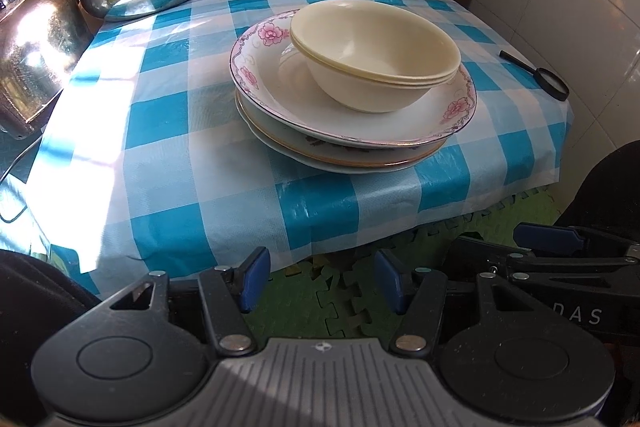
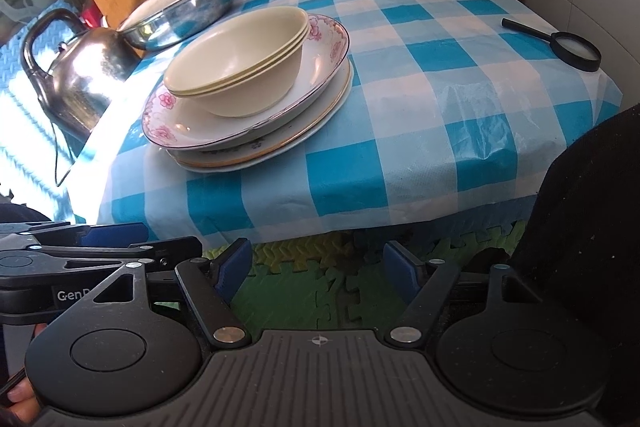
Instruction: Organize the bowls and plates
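I held both grippers low in front of the desk [image 1: 168, 131], over the green foam floor mat [image 2: 320, 291]. My left gripper [image 1: 320, 283] had its jaws apart and empty; so did my right gripper [image 2: 320, 269]. The nested cream bowls [image 1: 376, 55] sat on the stacked floral plates [image 1: 280, 95] near the desk's front edge, with a magnifying glass [image 2: 576, 51] well apart.
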